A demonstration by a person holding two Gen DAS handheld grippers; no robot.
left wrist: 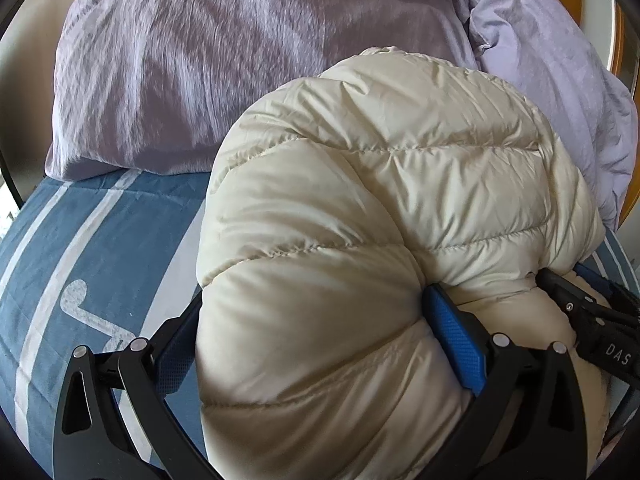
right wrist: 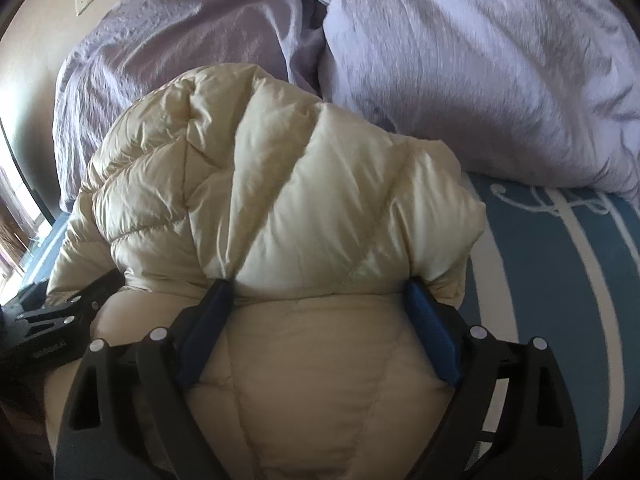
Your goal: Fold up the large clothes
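Both hand-held grippers, left [left wrist: 320, 320] and right [right wrist: 320, 300], stood wide, seemingly clamping the bundled cream down jacket [left wrist: 380, 168] on the bed [left wrist: 72, 240], lavender pillows [right wrist: 480, 80] at twelve o'clock. Next: press flat, release.

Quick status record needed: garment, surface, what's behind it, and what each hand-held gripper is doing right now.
garment: cream puffer jacket, bunched into a thick roll
surface: blue bedspread with white stripes
behind: purple pillow and lilac duvet, both beyond the jacket
left hand-held gripper: jaws wide, jacket bulk filling the gap, pads pressing its sides
right hand-held gripper: jaws wide, pads pinching into the jacket's fold
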